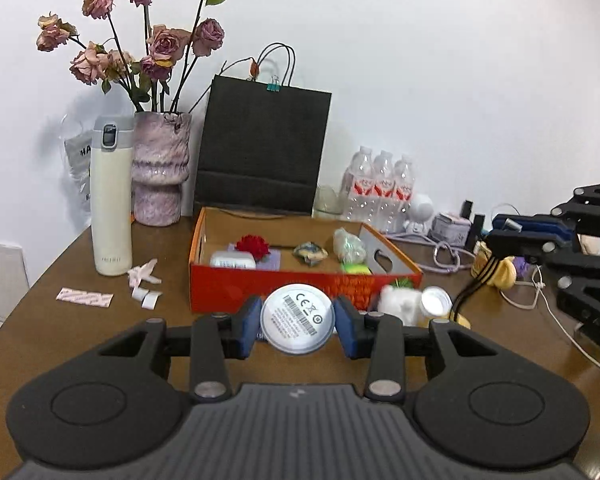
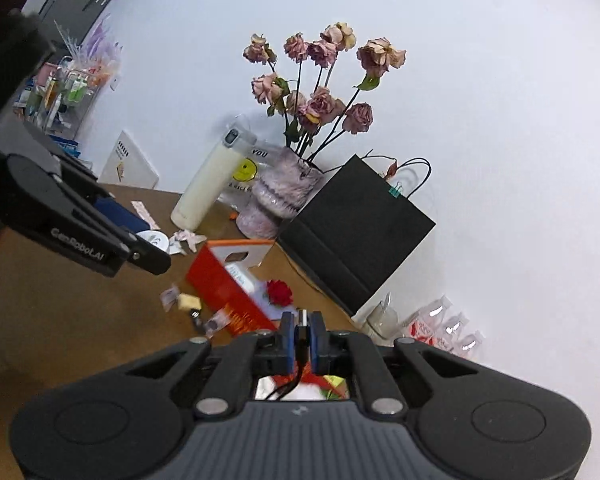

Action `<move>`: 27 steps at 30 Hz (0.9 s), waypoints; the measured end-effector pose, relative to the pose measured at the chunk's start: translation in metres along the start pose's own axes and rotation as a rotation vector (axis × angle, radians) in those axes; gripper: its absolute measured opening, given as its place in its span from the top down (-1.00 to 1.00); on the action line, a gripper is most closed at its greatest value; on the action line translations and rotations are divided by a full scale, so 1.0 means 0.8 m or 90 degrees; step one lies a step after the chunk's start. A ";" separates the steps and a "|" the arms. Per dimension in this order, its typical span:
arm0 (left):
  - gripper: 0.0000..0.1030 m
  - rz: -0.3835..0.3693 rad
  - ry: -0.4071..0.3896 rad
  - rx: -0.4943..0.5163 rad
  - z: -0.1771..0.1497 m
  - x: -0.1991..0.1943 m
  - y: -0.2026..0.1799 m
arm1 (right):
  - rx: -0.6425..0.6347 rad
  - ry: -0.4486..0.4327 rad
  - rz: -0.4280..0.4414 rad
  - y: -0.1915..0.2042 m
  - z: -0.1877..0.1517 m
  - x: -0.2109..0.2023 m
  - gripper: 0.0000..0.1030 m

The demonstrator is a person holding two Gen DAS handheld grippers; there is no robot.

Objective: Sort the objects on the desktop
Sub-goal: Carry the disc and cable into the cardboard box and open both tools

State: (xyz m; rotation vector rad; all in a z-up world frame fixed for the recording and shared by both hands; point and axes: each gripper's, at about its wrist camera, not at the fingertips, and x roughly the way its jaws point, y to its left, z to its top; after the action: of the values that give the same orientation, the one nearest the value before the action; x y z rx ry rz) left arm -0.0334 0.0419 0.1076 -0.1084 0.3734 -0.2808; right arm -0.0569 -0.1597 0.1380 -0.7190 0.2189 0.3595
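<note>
My left gripper (image 1: 297, 326) is shut on a round white puck (image 1: 297, 319) with a printed label, held above the table just in front of the red cardboard box (image 1: 260, 284). My right gripper (image 2: 303, 340) is shut on a black cable with a metal plug (image 2: 302, 317), held above the box's near side (image 2: 224, 284). In the left wrist view the right gripper (image 1: 500, 246) shows at the right with the black cable (image 1: 478, 278) hanging from it. The box holds a red flower (image 1: 253, 246), a white case (image 1: 233, 260) and wrapped items (image 1: 348, 245).
A cream flask (image 1: 111, 196), a vase of dried roses (image 1: 162, 168), a black paper bag (image 1: 262, 148) and water bottles (image 1: 380, 186) stand at the back. Paper scraps (image 1: 85, 298) lie left of the box. A white plush (image 1: 400, 304) and white cables (image 1: 556, 320) lie to the right.
</note>
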 end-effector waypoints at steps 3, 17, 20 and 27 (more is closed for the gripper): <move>0.22 -0.017 0.000 -0.017 0.006 0.011 0.002 | -0.007 -0.012 0.006 -0.018 0.011 0.004 0.89; 0.22 -0.029 0.014 -0.003 0.019 0.049 0.001 | 0.102 -0.024 0.055 -0.066 0.026 0.024 0.89; 0.22 -0.024 -0.002 0.015 0.056 0.070 0.003 | 0.113 -0.029 0.047 -0.084 0.039 0.044 0.89; 0.22 0.003 0.003 0.008 0.145 0.161 0.015 | 0.159 -0.037 0.039 -0.146 0.078 0.135 0.89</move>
State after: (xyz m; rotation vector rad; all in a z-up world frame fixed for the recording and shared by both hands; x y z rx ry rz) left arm 0.1284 0.0220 0.1689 -0.0950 0.3771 -0.2780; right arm 0.0925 -0.1724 0.2197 -0.4556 0.2265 0.4035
